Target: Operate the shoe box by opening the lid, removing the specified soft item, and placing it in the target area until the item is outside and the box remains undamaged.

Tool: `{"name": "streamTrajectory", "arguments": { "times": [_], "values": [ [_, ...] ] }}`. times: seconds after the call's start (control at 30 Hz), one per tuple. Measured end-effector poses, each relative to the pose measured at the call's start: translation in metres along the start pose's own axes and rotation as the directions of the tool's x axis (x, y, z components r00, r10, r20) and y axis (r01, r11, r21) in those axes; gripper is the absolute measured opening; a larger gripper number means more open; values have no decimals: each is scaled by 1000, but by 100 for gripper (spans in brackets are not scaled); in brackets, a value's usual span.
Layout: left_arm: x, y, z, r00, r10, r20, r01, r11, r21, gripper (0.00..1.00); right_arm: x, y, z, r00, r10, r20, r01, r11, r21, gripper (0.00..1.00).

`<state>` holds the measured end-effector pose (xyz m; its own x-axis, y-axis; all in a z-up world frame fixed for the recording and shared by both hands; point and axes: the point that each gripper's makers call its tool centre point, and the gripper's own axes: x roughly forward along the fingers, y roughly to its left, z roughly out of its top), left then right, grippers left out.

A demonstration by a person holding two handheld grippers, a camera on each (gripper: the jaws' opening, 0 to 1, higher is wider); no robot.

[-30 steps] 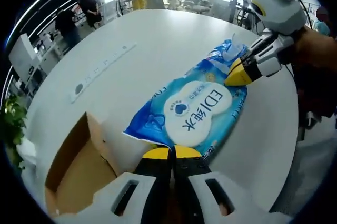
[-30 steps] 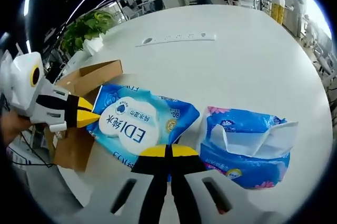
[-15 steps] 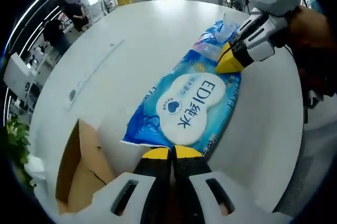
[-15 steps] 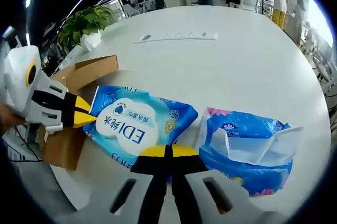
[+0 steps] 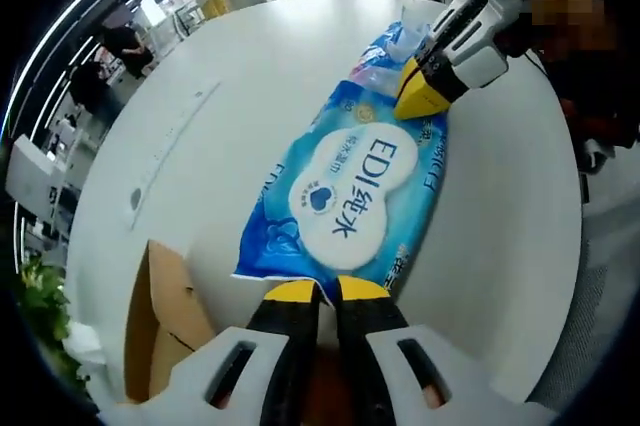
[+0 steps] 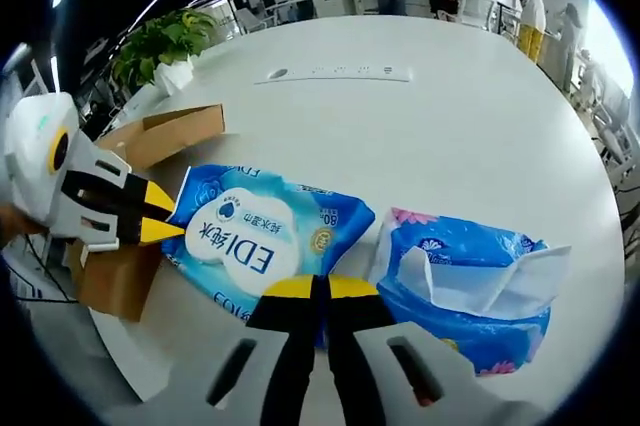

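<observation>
A blue wet-wipes pack (image 5: 345,201) with a white label lies on the round white table (image 5: 270,76). My left gripper (image 5: 325,292) stands open at the pack's near corner, its jaws a little apart. The right gripper (image 5: 420,98) is shut on the pack's far end. In the right gripper view the same pack (image 6: 265,236) lies ahead of my right gripper (image 6: 320,287), which pinches its edge. There the left gripper (image 6: 158,213) shows at the pack's left end with its yellow tips spread. The open cardboard shoe box (image 6: 160,136) sits behind it, near the table edge (image 5: 165,311).
A second blue tissue pack (image 6: 470,286), torn open with white paper showing, lies right of the wipes (image 5: 395,46). A white power strip (image 6: 335,73) lies farther across the table. A potted plant (image 6: 165,46) stands beyond the box. People stand in the room behind.
The left gripper's jaws have parted at the pack's corner; they were shut half a second ago. The pack has settled a little farther from the box. The right gripper keeps its grip.
</observation>
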<state>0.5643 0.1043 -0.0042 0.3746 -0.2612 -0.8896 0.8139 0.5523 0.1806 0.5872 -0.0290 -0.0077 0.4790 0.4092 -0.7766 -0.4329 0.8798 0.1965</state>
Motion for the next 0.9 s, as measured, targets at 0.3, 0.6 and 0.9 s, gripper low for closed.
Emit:
{"name": "streamTrajectory", "arguments": {
  "times": [0.3,0.6,0.9],
  "values": [
    [-17,6,5,997,-5,81,14,993,-116,7,-18,2,17,997,5,76,-3,1000,-27,7],
    [-36,-4,8,989,-37,145,68,973,-221,15,-37,14,20,995,12,100,-3,996,-84,14],
    [-63,-16,1,980,-72,185,116,964,-238,32,-58,25,16,994,24,109,-9,990,-140,22]
  ]
}}
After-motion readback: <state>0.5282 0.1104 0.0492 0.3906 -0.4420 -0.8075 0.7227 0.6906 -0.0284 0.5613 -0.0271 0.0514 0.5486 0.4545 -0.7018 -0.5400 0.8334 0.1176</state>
